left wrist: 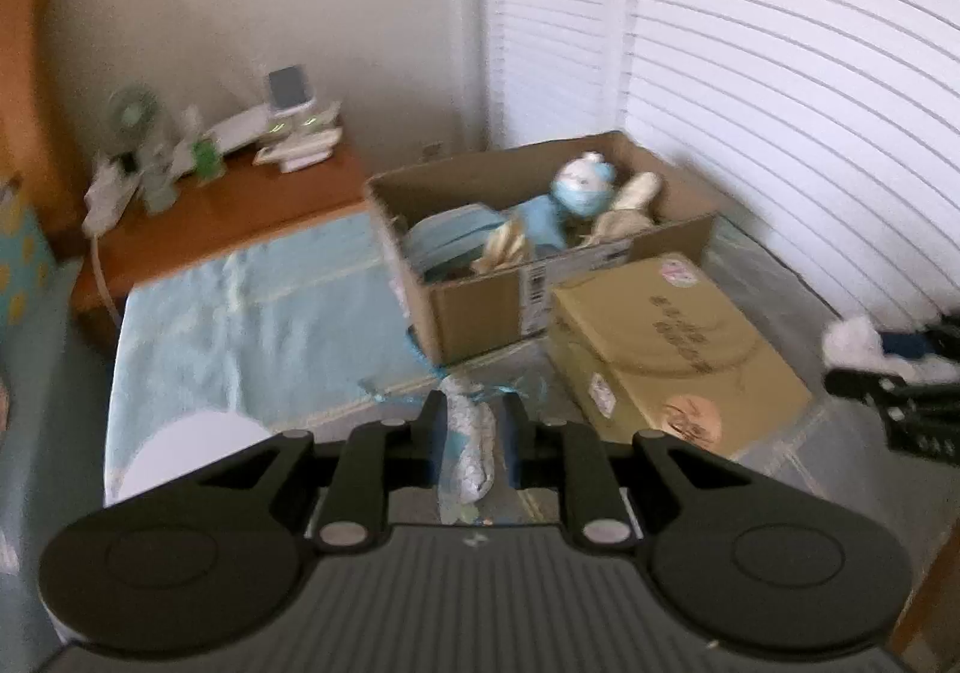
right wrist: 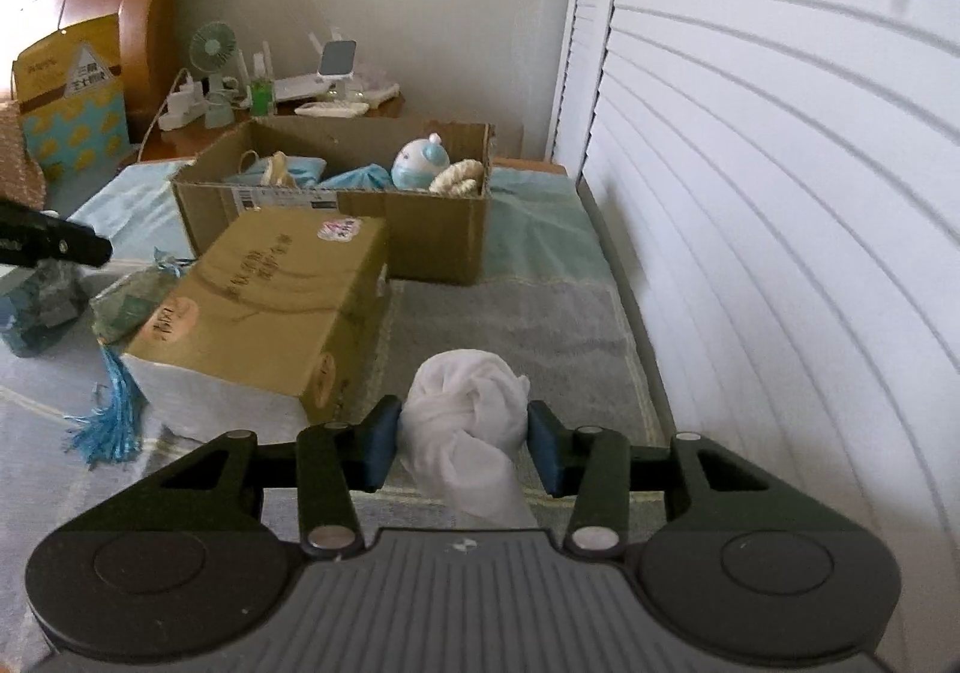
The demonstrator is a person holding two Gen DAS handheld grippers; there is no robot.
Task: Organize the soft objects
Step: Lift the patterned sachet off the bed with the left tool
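Note:
My left gripper (left wrist: 471, 409) is shut on a small speckled white-and-blue pouch (left wrist: 471, 445), which stands upright between the pads above the bed. In the right wrist view, that gripper (right wrist: 54, 247) shows at the far left with the pouch (right wrist: 42, 301) hanging under it. My right gripper (right wrist: 462, 433) is shut on a knotted white cloth bundle (right wrist: 462, 409), also seen at the right edge as a white cloth (left wrist: 852, 340). Ahead stands an open cardboard box (left wrist: 480, 313) (right wrist: 420, 229) holding a blue-and-white plush toy (right wrist: 420, 163) and other soft items.
A closed tan carton (right wrist: 264, 301) (left wrist: 660, 343) lies in front of the open box. Against its left side rests another greenish pouch (right wrist: 138, 301) with a blue tassel (right wrist: 114, 409). White louvred doors (right wrist: 780, 193) run along the right. A wooden nightstand (left wrist: 240, 199) carries a fan and bottles.

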